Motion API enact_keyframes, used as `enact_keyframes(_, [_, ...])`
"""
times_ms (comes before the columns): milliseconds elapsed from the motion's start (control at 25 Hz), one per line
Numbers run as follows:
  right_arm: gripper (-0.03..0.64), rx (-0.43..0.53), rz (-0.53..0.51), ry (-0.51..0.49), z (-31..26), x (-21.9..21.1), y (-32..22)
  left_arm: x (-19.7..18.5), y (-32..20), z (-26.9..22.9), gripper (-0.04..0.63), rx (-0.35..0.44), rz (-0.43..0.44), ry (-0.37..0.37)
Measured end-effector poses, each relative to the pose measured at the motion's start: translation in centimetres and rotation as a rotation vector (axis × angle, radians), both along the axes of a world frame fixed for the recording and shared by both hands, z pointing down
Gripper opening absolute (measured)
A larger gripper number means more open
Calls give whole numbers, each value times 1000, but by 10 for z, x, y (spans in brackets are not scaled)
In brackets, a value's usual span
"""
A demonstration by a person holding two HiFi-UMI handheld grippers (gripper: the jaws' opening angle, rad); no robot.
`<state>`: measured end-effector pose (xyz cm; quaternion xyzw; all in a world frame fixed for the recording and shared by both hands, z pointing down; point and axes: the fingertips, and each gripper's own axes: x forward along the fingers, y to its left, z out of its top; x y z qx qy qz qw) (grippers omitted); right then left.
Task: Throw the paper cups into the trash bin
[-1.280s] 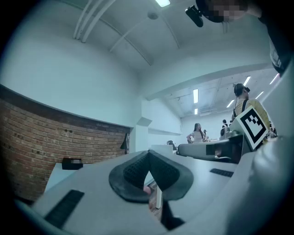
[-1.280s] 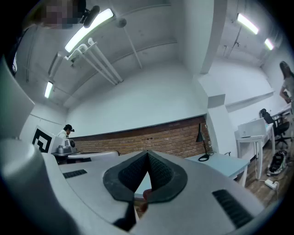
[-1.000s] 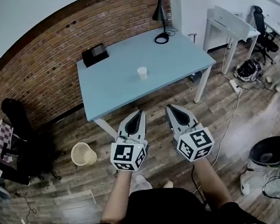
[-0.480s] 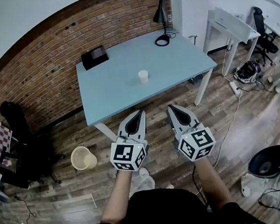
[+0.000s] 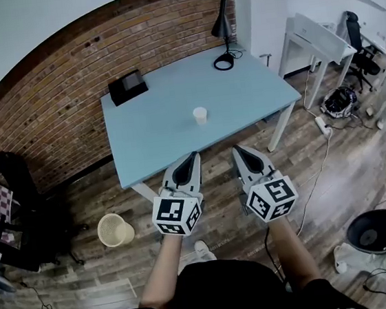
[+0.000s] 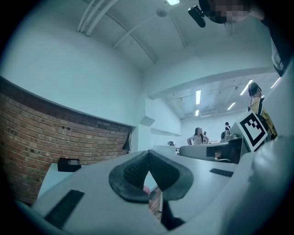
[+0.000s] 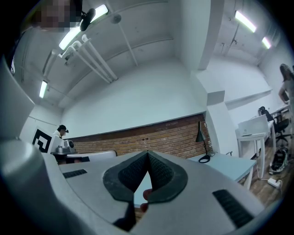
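Observation:
A white paper cup (image 5: 200, 115) stands upright near the middle of the light blue table (image 5: 155, 123). On the wooden floor to the table's left sits a cream wicker trash bin (image 5: 115, 230). Side by side in front of me, short of the table's near edge, my left gripper (image 5: 194, 156) and my right gripper (image 5: 235, 150) point level toward the table. Both are shut with nothing held. In the left gripper view the left gripper's (image 6: 148, 157) pads meet at the tip. The right gripper (image 7: 148, 157) looks the same in its own view. The cup lies well beyond both tips.
A black box (image 5: 128, 87) and a black desk lamp (image 5: 221, 22) stand at the table's far side. A black chair (image 5: 18, 198) is at the left. A white desk (image 5: 317, 32) with cables lies at the right, and a dark bin (image 5: 378, 229) is at lower right.
Both grippers have moved forward together toward the table. The table's near edge and the cup are closer to them now, and the wicker bin has slid back in the head view.

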<state>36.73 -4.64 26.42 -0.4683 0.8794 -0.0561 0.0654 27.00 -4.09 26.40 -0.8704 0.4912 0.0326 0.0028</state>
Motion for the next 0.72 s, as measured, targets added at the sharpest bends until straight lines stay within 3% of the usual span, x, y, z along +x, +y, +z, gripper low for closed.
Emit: enact_keyframes(720, [-5,-4,70,3,-6,-53,-73,-57,-83,-3,2,-6,76,22])
